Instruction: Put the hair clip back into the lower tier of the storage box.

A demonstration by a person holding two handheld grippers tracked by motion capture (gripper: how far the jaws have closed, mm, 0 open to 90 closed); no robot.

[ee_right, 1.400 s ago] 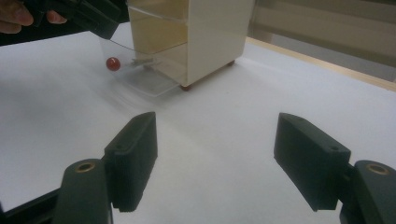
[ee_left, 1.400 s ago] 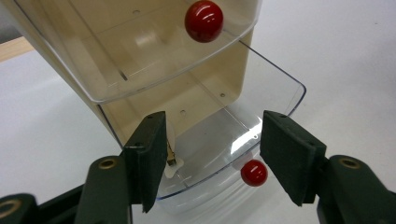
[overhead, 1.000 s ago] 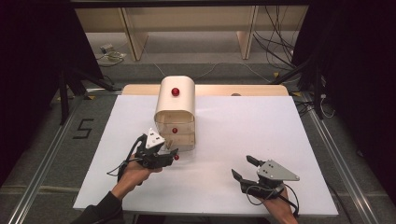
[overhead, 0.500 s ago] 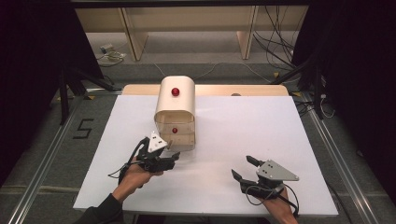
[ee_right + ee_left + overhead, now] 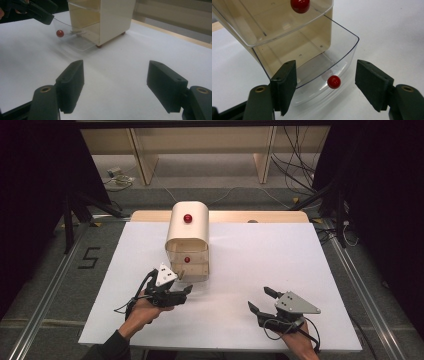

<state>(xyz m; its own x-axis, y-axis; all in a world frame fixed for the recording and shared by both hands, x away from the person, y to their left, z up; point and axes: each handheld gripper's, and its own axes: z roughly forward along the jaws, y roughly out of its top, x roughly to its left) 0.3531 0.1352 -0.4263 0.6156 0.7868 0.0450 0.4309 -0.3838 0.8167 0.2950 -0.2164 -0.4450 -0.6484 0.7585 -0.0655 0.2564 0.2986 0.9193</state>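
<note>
From the high view we see a cream drawer cabinet (image 5: 187,240) standing near the far middle of the white bench (image 5: 280,265), a red knob (image 5: 187,218) on its rounded top front and another red knob (image 5: 187,259) lower down. The left gripper (image 5: 186,290) sits just in front of the cabinet's lower front, held in the person's left hand (image 5: 145,309); its jaws have just been opening and stand apart. The right gripper (image 5: 261,299) rests well apart to the right on the bench, in the right hand (image 5: 295,340), its jaws spread with nothing between them. In the left gripper view we look along the two black jaws at the clear bottom drawer (image 5: 332,65), which is pulled out from the cabinet; its small red knob (image 5: 334,82) lies between the spread jaws, and the pads (image 5: 287,85) do not press on it. Above it the upper clear drawer (image 5: 274,22) stays pushed in further, with its own red knob (image 5: 300,5) at the top edge. In the right gripper view our own jaws stand wide over bare bench, and farther off we see the cabinet (image 5: 112,20), the pulled-out clear drawer (image 5: 75,37) with its red knob (image 5: 59,33), and the left gripper (image 5: 40,12) just beside it.
</note>
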